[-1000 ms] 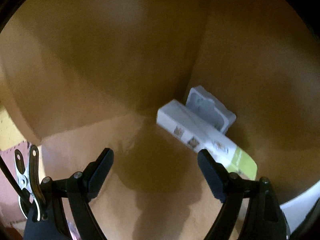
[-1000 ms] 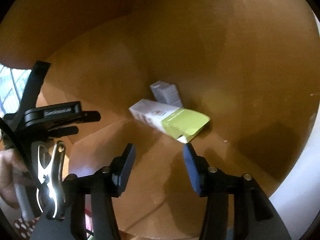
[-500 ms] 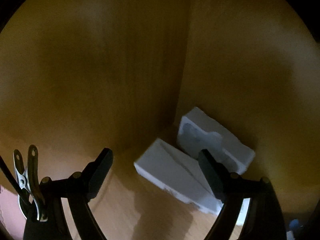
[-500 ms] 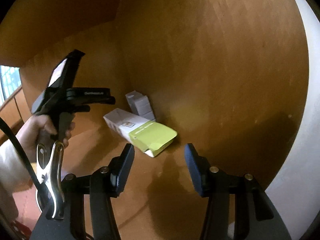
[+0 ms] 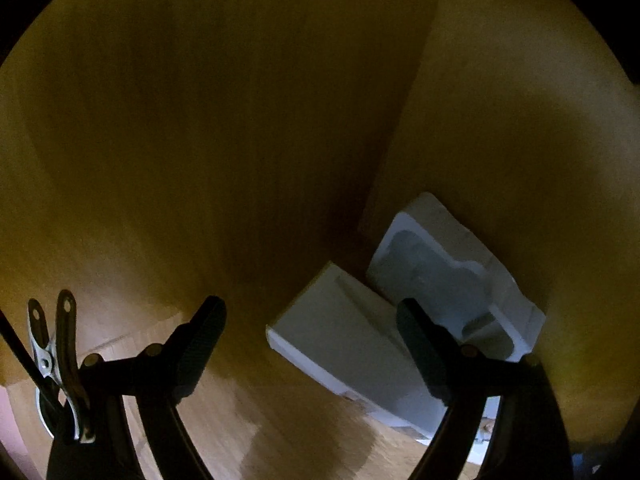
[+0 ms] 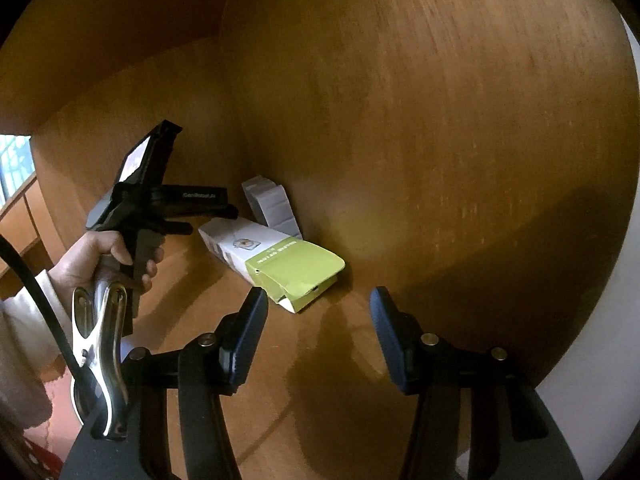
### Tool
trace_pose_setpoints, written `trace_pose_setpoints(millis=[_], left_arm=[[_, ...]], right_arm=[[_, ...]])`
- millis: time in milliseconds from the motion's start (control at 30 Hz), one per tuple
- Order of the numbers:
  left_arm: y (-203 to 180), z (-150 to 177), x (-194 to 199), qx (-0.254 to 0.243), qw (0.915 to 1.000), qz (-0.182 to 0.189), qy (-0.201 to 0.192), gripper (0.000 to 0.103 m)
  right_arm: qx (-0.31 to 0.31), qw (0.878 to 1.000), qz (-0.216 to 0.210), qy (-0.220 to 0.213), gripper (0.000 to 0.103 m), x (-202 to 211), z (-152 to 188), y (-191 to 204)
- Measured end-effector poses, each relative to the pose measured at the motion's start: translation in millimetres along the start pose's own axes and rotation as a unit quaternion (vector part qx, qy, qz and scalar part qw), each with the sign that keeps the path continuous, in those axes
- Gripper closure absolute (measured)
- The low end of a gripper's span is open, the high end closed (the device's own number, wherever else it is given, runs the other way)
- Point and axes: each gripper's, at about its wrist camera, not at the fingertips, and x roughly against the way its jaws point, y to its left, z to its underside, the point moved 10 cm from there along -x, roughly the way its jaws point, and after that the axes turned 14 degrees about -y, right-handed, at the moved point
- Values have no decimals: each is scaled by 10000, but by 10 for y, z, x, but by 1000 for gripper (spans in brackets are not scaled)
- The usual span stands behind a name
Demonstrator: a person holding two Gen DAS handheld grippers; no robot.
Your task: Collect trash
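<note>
Inside a brown wooden cabinet compartment [image 6: 440, 140], two pieces of trash lie in the far corner where the back wall meets the side wall. One is a long white cardboard box with a lime-green end and an open flap [image 6: 276, 258], lying flat on the compartment floor. Just behind it, leaning against the side wall, stands a white moulded foam packing insert [image 6: 270, 204] with a shaped hollow in its face.

The left tongs [image 5: 310, 344] are spread wide with nothing between them; in their own view the cardboard box [image 5: 344, 340] lies just ahead, with the right-hand finger [image 5: 424, 352] overlapping it and the foam insert [image 5: 448, 272] beyond. A person's hand [image 6: 104, 260] in a pale sleeve grips their handle, and their tips reach close to the box's white end.

The right tongs [image 6: 318, 328] are spread too and empty, hanging nearer the compartment's front, with the box's green end just beyond the left-hand finger [image 6: 248, 332].
</note>
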Motion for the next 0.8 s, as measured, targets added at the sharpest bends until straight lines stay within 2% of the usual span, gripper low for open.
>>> trace_pose_setpoints(millis=[100,167,333,400,433,533,667,800], left_arm=[[-31,54,38,14,9999,131,59,20],[-55,91,84,-50,9998,181,77,21],[-150,175,200,-515,9984,243,60,21],[-146,145,192,-585,9981,168,47,21],[-97,83,170,-633,9980,-16,-43,21],[19,-66,92,-622,9974,-254,-245,22],[149,-125,-59,-610,9968,-458,-234,21],[199,-138,-234,-148,9996,-223,-123,18]], right_arm=[[-36,10000,30,-78,49,23,-32,10],[-32,9999,41,-117,49,13,-44,24],[-8,9999,58,-135,49,31,-54,25],[-75,9999,69,-116,49,6,-47,6],[-110,9999,80,-102,49,-4,-46,-4],[-166,9998,97,-85,49,47,-49,-43],[-87,9998,90,-128,49,57,-64,-44],[-20,9999,84,-124,49,61,-64,-53]])
